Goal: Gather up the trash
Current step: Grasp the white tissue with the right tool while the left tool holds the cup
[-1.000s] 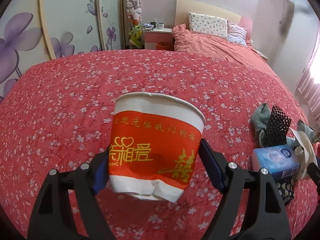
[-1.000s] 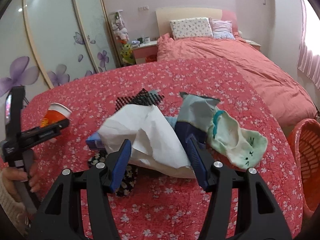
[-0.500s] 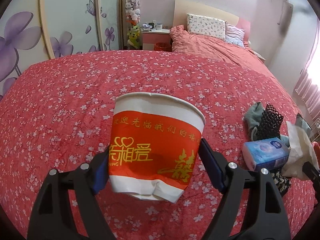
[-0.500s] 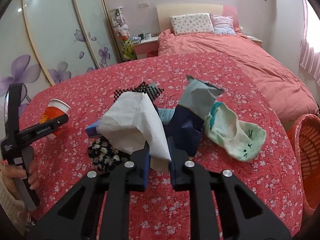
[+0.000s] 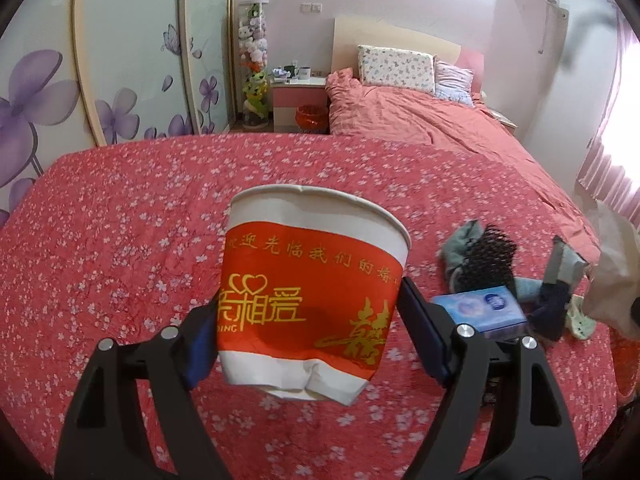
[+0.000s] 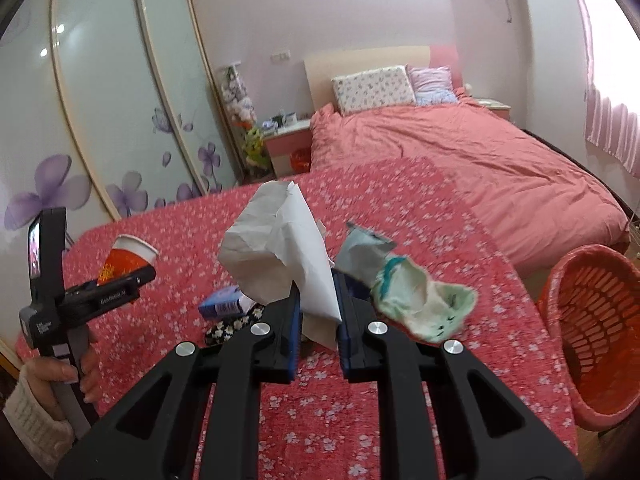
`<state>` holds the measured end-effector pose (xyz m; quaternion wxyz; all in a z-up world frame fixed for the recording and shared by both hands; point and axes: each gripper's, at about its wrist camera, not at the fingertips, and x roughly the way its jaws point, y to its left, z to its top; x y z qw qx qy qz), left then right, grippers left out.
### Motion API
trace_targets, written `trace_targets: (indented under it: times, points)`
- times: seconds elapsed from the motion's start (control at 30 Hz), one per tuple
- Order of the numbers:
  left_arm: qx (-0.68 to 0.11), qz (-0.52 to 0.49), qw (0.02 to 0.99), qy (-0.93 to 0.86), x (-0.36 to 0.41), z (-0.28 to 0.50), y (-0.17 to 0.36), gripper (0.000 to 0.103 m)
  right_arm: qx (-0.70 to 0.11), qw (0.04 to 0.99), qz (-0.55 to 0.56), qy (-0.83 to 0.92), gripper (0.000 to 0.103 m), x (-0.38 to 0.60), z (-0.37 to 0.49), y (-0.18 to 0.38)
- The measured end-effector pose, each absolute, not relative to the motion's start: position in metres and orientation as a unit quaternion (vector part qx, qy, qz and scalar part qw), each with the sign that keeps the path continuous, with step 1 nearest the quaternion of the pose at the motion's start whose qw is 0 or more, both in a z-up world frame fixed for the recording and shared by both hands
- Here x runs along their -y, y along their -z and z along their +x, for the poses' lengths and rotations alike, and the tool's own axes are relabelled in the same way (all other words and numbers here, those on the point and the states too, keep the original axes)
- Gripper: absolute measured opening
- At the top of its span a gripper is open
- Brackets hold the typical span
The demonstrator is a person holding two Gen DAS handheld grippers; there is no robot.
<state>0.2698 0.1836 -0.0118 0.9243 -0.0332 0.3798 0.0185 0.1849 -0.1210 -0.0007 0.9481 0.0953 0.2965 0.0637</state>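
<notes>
A bedroom with sliding wardrobe doors (image 6: 120, 112) painted with purple flowers is showing behind a wide surface covered by a red flowered cloth (image 5: 120, 240), and a bed (image 6: 480, 160) with a pink cover is standing beyond it.

The right gripper (image 6: 316, 312) is pinching a crumpled white paper (image 6: 280, 264) between its blue pads, the jaws sitting narrow on the paper's lower corner, and the paper is hanging raised above the cloth. The left gripper (image 5: 308, 328) is clamping a red and white paper cup (image 5: 312, 292) by its sides, the jaws spread to the cup's width; the cup is sitting upright in the grip with its base dented, off the cloth. In the right wrist view the same cup (image 6: 128, 260) is showing at the far left in the gripper held by the person's hand (image 6: 68, 376).

On the cloth just beyond the paper, a pale green sock (image 6: 424, 304) is lying beside a grey torn wrapper (image 6: 364, 252). A blue packet (image 6: 224, 304) and a black flowered cloth piece (image 6: 232, 324) are lying near each other to the left of the right gripper. In the left wrist view a black mesh item (image 5: 492, 256) is resting behind the blue packet (image 5: 480, 308). An orange slotted basket (image 6: 596, 332) is standing beside the surface at the right edge.
</notes>
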Motion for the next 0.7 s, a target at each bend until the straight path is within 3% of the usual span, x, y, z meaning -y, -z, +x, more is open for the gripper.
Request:
trace_targets:
  times: [0.7]
  points:
    - [-0.356, -0.008, 0.932, 0.065, -0.082, 0.237, -0.036, 0.078, -0.231, 0.963, 0.137, 0.021, 0.015, 0.197, 0.138, -0.016]
